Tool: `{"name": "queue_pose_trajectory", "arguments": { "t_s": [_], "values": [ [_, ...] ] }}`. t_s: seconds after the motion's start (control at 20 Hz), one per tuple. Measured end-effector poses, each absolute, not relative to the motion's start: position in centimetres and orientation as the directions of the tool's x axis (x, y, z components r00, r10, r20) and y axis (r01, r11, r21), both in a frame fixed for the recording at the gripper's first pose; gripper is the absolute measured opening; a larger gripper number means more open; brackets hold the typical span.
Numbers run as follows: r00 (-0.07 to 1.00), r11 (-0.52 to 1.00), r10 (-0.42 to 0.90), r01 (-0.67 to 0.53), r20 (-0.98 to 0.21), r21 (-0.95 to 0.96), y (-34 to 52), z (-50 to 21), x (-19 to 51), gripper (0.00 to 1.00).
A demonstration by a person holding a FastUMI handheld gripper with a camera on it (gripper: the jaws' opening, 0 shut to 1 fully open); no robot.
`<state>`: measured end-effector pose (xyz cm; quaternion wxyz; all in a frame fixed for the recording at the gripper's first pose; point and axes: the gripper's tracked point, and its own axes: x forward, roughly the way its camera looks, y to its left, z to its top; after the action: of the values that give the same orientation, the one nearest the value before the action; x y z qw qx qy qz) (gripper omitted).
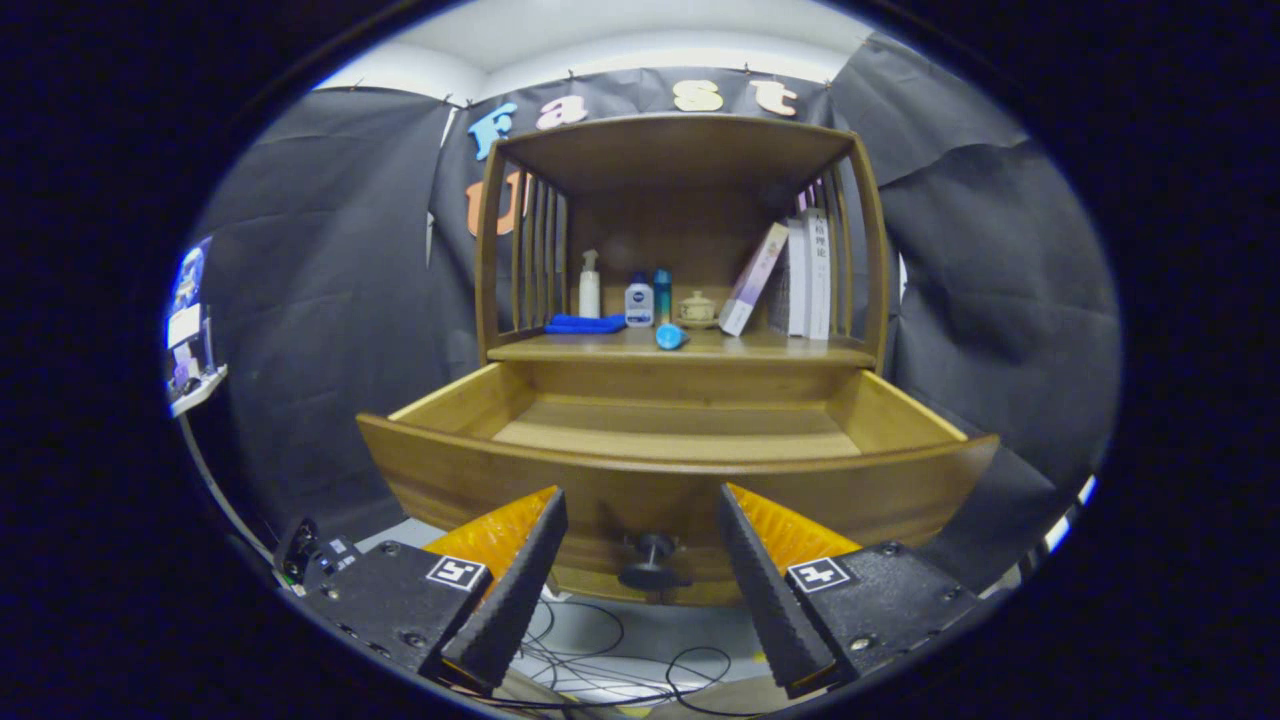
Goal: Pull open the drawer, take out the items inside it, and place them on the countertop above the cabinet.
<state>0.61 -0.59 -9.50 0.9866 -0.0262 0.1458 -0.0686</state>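
The wooden drawer [700, 485] stands pulled out toward me, and the part of its floor that I see is bare. Its dark round knob [650, 562] sits on the front panel, between my fingers and slightly beyond them. My gripper [640, 505] is open, its fingers spread either side of the knob without touching it. On the countertop [800, 350] above the drawer lie a folded blue cloth [585, 324] and a blue tube [668, 336] on its side. A white spray bottle [590, 285], a white bottle with a blue cap [639, 302], a teal can [662, 290] and a small lidded pot [697, 308] stand behind them.
Several books [800, 275] lean at the right of the countertop, under the cabinet's top shelf [680, 135]. Slatted wooden sides close the cabinet left and right. Loose cables [620, 655] lie on the floor below the drawer. A small shelf [195, 385] with items hangs at the far left.
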Motion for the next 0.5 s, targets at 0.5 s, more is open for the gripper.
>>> {"name": "queue_pose_trajectory", "arguments": {
  "t_s": [0.5],
  "values": [
    [0.945, 0.981, -0.192, 0.179, -0.265, -0.074, -1.4, -13.0, 3.1, 0.95]
  ]
}}
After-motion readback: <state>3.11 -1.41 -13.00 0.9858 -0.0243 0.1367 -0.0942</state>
